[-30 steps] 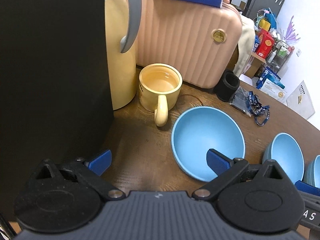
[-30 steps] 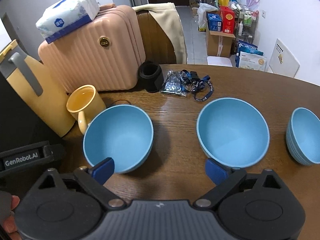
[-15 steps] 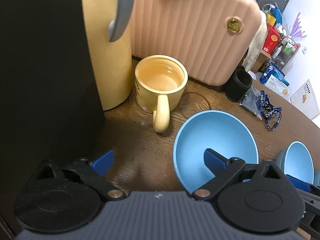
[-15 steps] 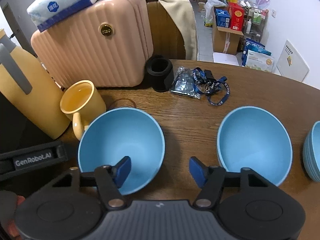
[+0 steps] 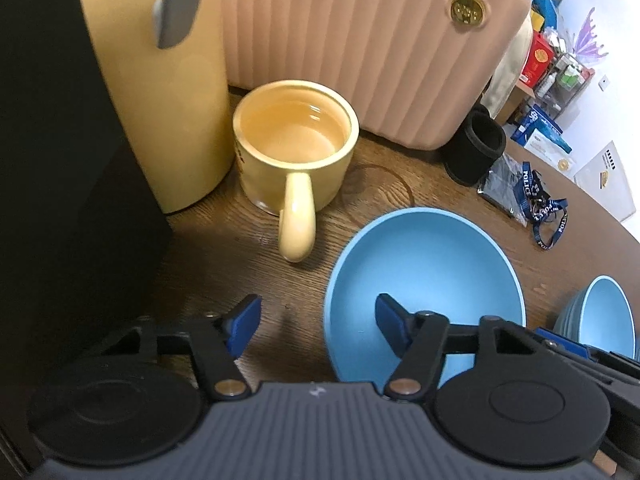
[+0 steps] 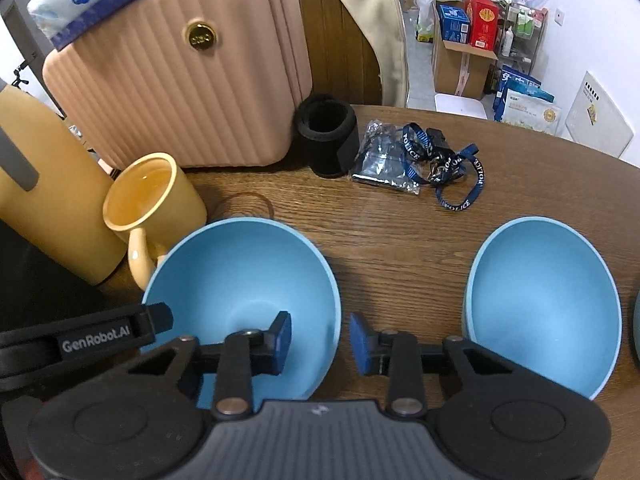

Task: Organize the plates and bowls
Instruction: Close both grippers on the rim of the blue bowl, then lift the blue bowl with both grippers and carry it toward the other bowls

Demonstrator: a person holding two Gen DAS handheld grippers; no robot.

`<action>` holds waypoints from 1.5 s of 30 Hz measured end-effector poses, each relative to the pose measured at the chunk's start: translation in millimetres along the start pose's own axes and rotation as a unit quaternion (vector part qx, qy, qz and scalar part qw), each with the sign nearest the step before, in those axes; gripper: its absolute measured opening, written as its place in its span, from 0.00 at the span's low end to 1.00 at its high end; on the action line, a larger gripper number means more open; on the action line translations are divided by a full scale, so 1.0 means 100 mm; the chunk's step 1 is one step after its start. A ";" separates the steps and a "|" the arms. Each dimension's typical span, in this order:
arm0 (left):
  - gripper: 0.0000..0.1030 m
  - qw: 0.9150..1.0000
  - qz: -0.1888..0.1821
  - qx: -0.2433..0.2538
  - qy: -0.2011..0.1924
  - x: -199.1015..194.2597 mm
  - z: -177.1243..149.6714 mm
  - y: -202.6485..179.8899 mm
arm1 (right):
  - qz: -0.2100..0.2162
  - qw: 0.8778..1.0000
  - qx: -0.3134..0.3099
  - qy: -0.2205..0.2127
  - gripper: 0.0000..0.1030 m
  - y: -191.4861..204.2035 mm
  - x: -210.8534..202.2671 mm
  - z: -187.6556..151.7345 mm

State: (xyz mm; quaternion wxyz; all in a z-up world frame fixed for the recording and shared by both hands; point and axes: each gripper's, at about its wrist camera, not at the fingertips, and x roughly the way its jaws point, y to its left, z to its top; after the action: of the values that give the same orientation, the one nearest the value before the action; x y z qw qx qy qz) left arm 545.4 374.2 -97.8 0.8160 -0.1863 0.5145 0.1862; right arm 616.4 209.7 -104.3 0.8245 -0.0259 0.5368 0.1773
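Left gripper (image 5: pixel 318 326): jaws about half open and closing, straddling the left rim of the left bowl (image 5: pixel 424 276), one pad outside over the table (image 5: pixel 400 200), one pad inside the bowl. Pads not pressing the rim.

Right gripper (image 6: pixel 320 344): jaws narrow and closing, straddling the right rim of the same bowl (image 6: pixel 240 280); left pad inside, right pad outside. A small gap seems to remain on each side of the rim, though the angle makes contact hard to judge.

Bowl sits near the table's left end, just right of the mug (image 6: pixel 152 204).

Count, left to right: one yellow jug (image 6: pixel 48 200), one mug, one pink case (image 6: pixel 176 80), one black cup (image 6: pixel 326 134), one lanyard (image 6: pixel 444 164). Blue bowls: two single, second bowl (image 6: pixel 544 300) well right of the first; a stack (image 5: pixel 600 320) further right, number unclear.
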 end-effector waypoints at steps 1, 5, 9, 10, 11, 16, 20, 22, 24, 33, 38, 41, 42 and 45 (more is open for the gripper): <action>0.60 1.000 -0.001 0.000 0.002 0.02 0.00 0.00 | 0.000 1.000 0.001 0.001 0.28 -0.01 0.02 0.00; 0.46 1.000 -0.006 -0.002 0.010 0.11 0.01 -0.01 | 0.002 1.000 0.007 0.006 0.22 -0.05 0.10 0.00; 0.37 1.000 -0.012 -0.002 0.015 0.17 0.01 -0.01 | 0.008 1.000 0.016 0.010 0.16 -0.09 0.16 0.00; 0.36 1.000 -0.013 -0.002 0.015 0.18 0.00 -0.02 | 0.011 1.000 0.017 0.011 0.15 -0.10 0.18 0.00; 0.33 1.000 -0.013 -0.002 0.016 0.19 0.00 -0.02 | 0.012 1.000 0.018 0.012 0.14 -0.10 0.19 0.00; 0.25 1.000 -0.017 -0.001 0.019 0.23 0.01 -0.02 | 0.016 0.999 0.025 0.016 0.11 -0.10 0.25 -0.02; 0.18 1.000 -0.020 0.000 0.020 0.26 0.00 -0.02 | 0.016 0.999 0.029 0.020 0.09 -0.12 0.30 -0.01; 0.17 1.000 -0.019 0.001 0.020 0.27 0.00 -0.02 | 0.017 0.999 0.032 0.020 0.07 -0.12 0.30 -0.02; 0.15 1.000 -0.020 0.002 0.020 0.27 0.00 -0.02 | 0.018 0.999 0.034 0.020 0.06 -0.12 0.31 -0.02; 0.10 1.000 -0.024 0.014 0.012 0.25 -0.02 -0.03 | 0.016 0.999 0.041 0.016 0.06 -0.14 0.30 -0.06; 0.10 0.999 -0.027 0.017 0.006 0.21 -0.03 -0.04 | 0.015 0.999 0.043 0.012 0.06 -0.14 0.26 -0.08; 0.10 0.999 -0.029 0.017 0.004 0.18 -0.03 -0.03 | 0.015 0.999 0.045 0.007 0.06 -0.15 0.22 -0.08; 0.10 0.999 -0.030 0.017 0.003 0.16 -0.04 -0.03 | 0.015 0.999 0.046 0.005 0.06 -0.15 0.21 -0.08; 0.10 0.999 -0.032 0.020 -0.001 0.11 -0.05 -0.03 | 0.015 0.999 0.048 0.001 0.06 -0.15 0.16 -0.11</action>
State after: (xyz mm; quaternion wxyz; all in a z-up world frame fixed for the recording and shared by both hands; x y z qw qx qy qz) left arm 547.4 369.7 -109.8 0.8256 -0.1859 0.5111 0.1501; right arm 617.6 197.4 -125.1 0.8214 0.0215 0.5459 0.1635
